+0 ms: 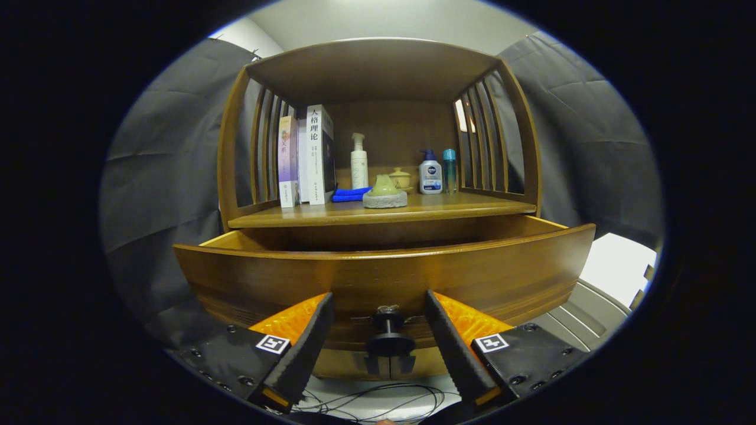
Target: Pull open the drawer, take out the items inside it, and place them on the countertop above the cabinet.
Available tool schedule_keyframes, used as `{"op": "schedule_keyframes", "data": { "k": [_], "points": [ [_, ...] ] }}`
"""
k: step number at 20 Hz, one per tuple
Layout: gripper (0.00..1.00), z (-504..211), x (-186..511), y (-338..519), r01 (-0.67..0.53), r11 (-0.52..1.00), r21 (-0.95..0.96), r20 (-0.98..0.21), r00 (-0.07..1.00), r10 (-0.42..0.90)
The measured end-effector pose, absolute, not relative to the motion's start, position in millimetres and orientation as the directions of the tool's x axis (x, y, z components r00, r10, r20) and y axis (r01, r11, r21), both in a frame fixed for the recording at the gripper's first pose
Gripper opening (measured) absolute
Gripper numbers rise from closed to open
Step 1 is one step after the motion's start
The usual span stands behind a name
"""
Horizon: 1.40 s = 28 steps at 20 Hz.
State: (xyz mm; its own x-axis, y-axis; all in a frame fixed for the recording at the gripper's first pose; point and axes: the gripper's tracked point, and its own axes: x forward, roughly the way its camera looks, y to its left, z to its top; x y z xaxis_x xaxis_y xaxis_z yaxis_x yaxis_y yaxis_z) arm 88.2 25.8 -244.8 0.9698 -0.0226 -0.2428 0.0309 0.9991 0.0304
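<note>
Fingers [378, 307] spread wide, gripping nothing, flanking knob [388, 336]; drawer [384, 277] open; possibly Nivea bottle [430, 174].

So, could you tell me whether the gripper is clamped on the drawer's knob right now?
No, the gripper is open: the knob sits between its two fingers with clear gaps on both sides, and the drawer is already pulled out.

Riding on the gripper [378, 304] and looking forward along its two spread fingers [307, 342]. Facing the wooden cabinet [378, 147] straight on, from low, about level with the drawer front [384, 277]. Sitting very near the drawer knob [388, 336], which is lying between the fingers. Looking slightly up into the countertop shelf [378, 213] beyond, with the fisheye bending the edges.
</note>
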Motion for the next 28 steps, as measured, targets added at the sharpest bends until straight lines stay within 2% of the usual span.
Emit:
{"op": "schedule_keyframes", "data": {
  "k": [17, 28],
  "points": [
    [0.98, -250, 181, 23, 0.028, 0.997, 0.076, -0.273, 0.962, -0.007],
    [0.98, -267, 194, 31, 0.013, 0.996, 0.09, -0.342, 0.94, 0.019]
  ]
}}
